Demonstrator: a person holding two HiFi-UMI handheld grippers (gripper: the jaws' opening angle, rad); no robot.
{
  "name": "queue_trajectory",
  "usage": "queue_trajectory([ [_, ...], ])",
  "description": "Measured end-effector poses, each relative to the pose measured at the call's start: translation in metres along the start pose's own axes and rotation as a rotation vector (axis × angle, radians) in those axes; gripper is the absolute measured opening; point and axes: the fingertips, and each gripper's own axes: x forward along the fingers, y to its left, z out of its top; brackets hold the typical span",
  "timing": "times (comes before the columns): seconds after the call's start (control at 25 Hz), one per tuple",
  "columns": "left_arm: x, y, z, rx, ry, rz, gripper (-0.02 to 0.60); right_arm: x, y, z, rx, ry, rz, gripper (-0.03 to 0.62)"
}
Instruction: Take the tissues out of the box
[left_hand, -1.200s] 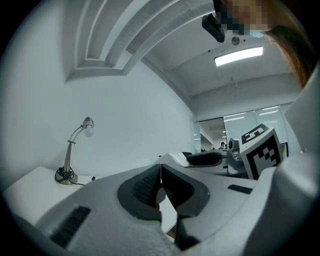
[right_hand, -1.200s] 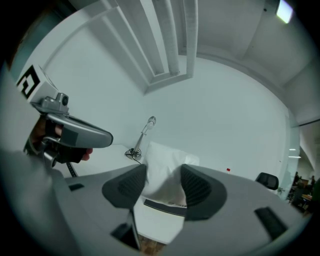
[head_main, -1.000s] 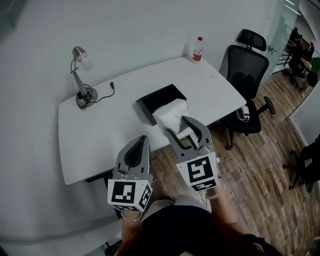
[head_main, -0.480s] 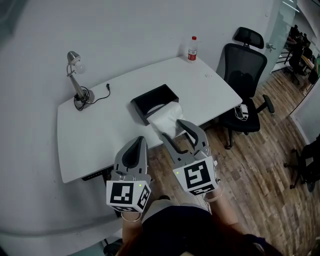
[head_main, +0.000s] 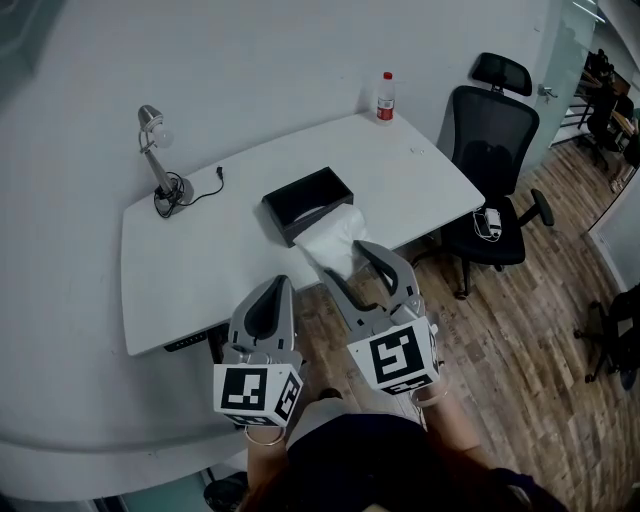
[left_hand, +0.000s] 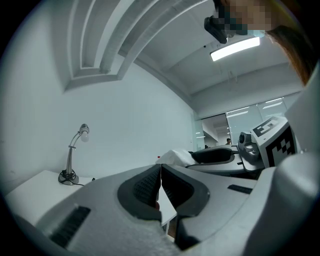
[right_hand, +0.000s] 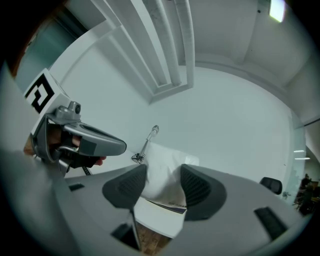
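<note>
White tissues bulging from open black box

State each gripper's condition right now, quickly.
Left gripper: closed, empty.
Right gripper: open, holding nothing; the tissues lie beyond its jaws.

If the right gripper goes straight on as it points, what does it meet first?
Probably the tissue rising from the black box; it sits framed between the open jaws, depth unclear.
</note>
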Motion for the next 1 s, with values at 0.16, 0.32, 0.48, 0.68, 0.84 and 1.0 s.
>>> queue_trajectory([
  [0.16,-0.008,-0.009,0.0,0.008,0.004,0.015,0.025,-0.013,-0.001,0.001,-0.01,-0.003,0.007,0.23],
  [0.32,-0.015,-0.015,-0.001,0.011,0.007,0.028,0.025,-0.023,0.003,0.0,0.013,-0.014,0.021,0.23],
  [0.48,-0.023,-0.024,0.001,0.019,0.008,0.037,0.025,-0.035,0.003,0.002,0.0,-0.022,0.022,0.229],
  [0.68,-0.032,-0.037,0.003,0.028,0.008,0.038,0.025,-0.05,0.005,0.002,0.002,-0.027,0.026,0.229],
  [0.84,-0.038,-0.046,0.005,0.033,0.011,0.036,0.025,-0.061,0.007,0.002,0.017,-0.033,0.029,0.227],
  [1.0,-0.043,-0.053,0.006,0.036,0.017,0.04,0.025,-0.07,0.006,0.004,0.026,-0.045,0.03,0.227],
])
